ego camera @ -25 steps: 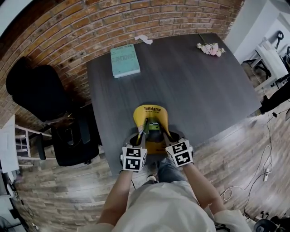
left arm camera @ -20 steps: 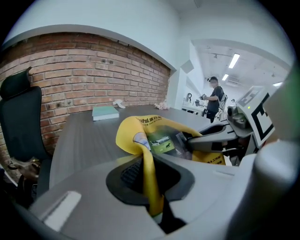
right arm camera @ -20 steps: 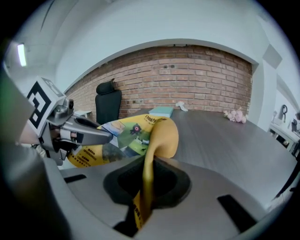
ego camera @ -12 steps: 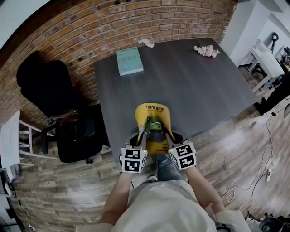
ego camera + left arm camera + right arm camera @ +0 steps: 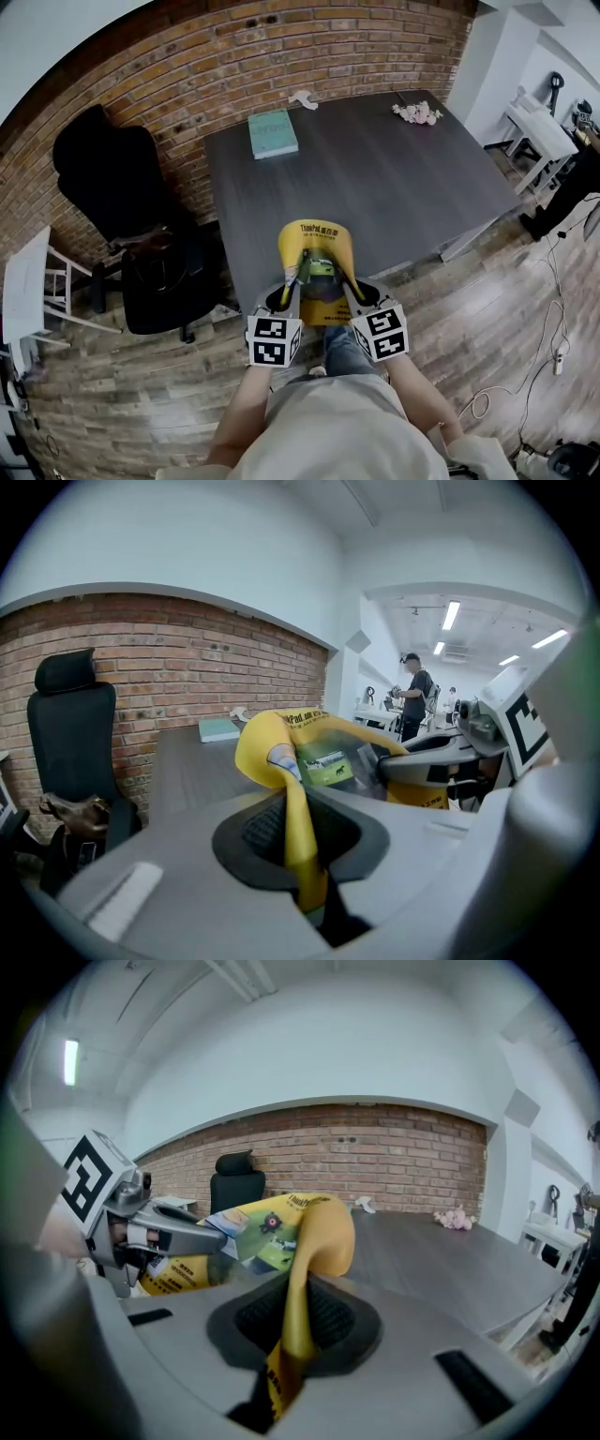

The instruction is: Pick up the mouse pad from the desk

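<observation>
You've got the yellow printed rubber mouse pad (image 5: 317, 246) pinched from both sides. Your left hand-held gripper (image 5: 292, 283) is clamped tight on the pad's left edge; in the left gripper view the yellow sheet runs straight down btwn the dark ribbed pads (image 5: 265, 829), jaws nearly together w/ only the pad's thickness in the gap. Same on the other side: your right hand-held gripper (image 5: 349, 283) is closed on the right edge, the sheet squeezed btwn its pads (image 5: 328, 1321).

W/ both edges drawn in, the pad is bowed into a trough. Its far end curls up as a rounded yellow lip w/ black lettering, and a green printed patch shows in the middle. It hangs btwn the two grippers over the near edge of the dark grey wood-grain tabletop (image 5: 394, 178). Its near end sticks out past that edge toward your knees. It looks lifted clear, tho contact at the far lip can't be ruled out from the head view.

Both grippers point fwd and a bit down, marker cubes facing the head cam, roughly level w/ each other.

Further back on the tabletop: a teal hardcover book (image 5: 273, 133) at the far left, a crumpled white paper scrap (image 5: 302, 97) by the red brick wall (image 5: 234, 52), and a small bunch of pink flowers (image 5: 416, 112) at the far right corner. A black office chair (image 5: 103, 173) stands to the left of the tabletop.
</observation>
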The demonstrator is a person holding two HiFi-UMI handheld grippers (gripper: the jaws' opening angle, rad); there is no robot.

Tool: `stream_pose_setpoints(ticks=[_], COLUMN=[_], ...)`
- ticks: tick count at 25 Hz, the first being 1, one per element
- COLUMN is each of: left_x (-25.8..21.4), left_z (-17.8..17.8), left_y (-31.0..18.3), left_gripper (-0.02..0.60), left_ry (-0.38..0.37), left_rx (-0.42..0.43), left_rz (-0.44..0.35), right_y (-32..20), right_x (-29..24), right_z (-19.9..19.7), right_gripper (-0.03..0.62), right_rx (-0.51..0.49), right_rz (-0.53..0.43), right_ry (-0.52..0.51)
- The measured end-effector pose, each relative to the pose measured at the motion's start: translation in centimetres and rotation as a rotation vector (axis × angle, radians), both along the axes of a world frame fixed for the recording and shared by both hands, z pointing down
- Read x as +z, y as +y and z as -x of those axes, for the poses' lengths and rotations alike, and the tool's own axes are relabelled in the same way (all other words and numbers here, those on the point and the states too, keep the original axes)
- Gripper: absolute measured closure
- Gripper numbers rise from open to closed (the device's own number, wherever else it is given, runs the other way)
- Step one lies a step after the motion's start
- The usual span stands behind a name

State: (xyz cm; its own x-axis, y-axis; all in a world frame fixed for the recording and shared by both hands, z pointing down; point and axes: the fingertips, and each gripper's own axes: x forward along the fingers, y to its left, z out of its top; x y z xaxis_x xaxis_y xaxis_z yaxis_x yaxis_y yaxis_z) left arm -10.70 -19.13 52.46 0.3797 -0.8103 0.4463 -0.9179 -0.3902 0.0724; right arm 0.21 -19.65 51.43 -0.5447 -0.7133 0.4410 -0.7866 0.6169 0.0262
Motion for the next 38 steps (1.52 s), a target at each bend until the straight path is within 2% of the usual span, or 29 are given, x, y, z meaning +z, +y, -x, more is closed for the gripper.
stream_pose_setpoints(ticks=[20,38], left_x=[-4.0,-4.1], left_z=[0.1,-0.3], left_y=[6.9,6.3], left_gripper=[0.552,0.552], left_ry=[0.039,0.058], left_rx=[0.004,0.012], left_rz=[-0.092,-0.084], right_y=[7.1,6.7], right_x=[-3.7,-4.0], right_z=[-0.1,-0.5], right_gripper=[0.568,0.569], right_rx=[-0.004,-0.001], right_rz=[-0.094,-0.097], right_ry=[-0.025,-0.029])
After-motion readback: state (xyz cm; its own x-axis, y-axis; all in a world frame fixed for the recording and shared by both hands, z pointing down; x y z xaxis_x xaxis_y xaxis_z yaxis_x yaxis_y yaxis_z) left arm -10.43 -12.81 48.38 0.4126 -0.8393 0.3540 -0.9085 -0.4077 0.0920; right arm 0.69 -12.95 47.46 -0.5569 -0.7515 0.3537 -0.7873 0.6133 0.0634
